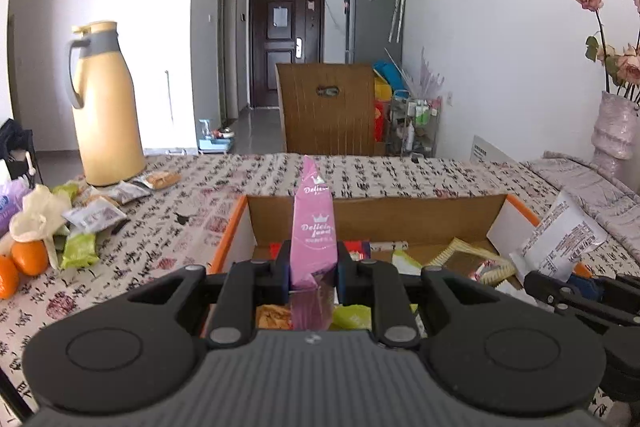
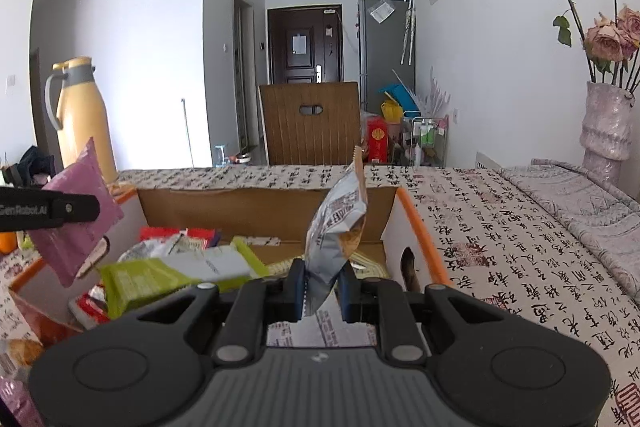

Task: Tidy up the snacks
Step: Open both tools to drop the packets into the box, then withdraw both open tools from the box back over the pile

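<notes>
My left gripper [image 1: 313, 269] is shut on a pink snack packet [image 1: 313, 227] and holds it upright over the near edge of the cardboard box [image 1: 400, 213]. The pink packet also shows in the right wrist view [image 2: 76, 211]. My right gripper [image 2: 323, 293] is shut on a silver snack packet [image 2: 340, 227] above the same box [image 2: 260, 209], and this packet also shows in the left wrist view [image 1: 560, 239]. The box holds several snack packets, among them a green one [image 2: 148, 283]. More loose snacks [image 1: 92, 215] lie on the table at the left.
A yellow thermos jug [image 1: 104, 107] stands at the table's far left, with oranges [image 1: 28, 257] near the loose snacks. A vase of dried roses [image 2: 606, 123] stands at the far right. A wooden chair back [image 1: 328, 107] rises behind the patterned tablecloth [image 2: 500, 227].
</notes>
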Action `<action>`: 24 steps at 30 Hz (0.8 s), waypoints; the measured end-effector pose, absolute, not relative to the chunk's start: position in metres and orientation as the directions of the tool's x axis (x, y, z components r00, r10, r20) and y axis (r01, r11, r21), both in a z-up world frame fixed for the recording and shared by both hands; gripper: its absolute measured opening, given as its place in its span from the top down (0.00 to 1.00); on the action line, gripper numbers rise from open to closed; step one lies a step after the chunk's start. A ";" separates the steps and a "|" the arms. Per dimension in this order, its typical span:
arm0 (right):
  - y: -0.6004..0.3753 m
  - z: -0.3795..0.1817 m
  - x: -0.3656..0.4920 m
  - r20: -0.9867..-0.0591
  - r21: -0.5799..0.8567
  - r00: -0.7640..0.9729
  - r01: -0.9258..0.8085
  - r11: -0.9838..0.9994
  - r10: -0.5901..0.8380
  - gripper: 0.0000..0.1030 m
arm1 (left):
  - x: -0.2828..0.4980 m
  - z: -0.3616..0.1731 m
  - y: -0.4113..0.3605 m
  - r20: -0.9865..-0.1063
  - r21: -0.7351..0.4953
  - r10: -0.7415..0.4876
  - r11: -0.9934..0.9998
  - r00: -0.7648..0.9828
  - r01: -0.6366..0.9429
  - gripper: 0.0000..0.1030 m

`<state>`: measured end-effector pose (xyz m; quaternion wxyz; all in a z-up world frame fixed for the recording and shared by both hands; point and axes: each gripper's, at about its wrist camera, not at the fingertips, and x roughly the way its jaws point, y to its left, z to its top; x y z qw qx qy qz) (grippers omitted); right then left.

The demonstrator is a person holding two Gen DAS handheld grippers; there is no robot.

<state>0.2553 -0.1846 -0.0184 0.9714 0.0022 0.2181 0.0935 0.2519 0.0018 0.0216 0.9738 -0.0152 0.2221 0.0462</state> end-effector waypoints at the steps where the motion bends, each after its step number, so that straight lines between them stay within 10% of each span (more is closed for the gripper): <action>1: -0.183 -0.019 0.255 -0.423 0.041 0.888 -0.182 0.982 0.182 0.84 | 0.251 0.021 0.002 -0.434 -0.010 0.080 0.996 0.897 -0.093 0.80; 4: -0.181 -0.020 0.252 -0.423 0.031 0.888 -0.184 0.982 0.180 0.82 | 0.247 0.019 0.000 -0.428 -0.005 0.073 0.997 0.901 -0.083 0.77; 6: -0.181 -0.022 0.250 -0.421 0.027 0.891 -0.176 0.984 0.171 0.77 | 0.244 0.018 -0.001 -0.418 -0.003 0.075 0.996 0.905 -0.084 0.47; 11: -0.184 -0.021 0.242 -0.386 0.030 0.913 -0.134 0.990 0.135 0.07 | 0.235 0.021 -0.001 -0.375 -0.008 0.105 0.993 0.921 -0.117 0.01; 24: -0.194 -0.018 0.237 -0.354 0.057 0.927 -0.111 0.992 0.124 0.00 | 0.232 0.020 -0.001 -0.372 -0.014 0.119 0.991 0.921 -0.134 0.00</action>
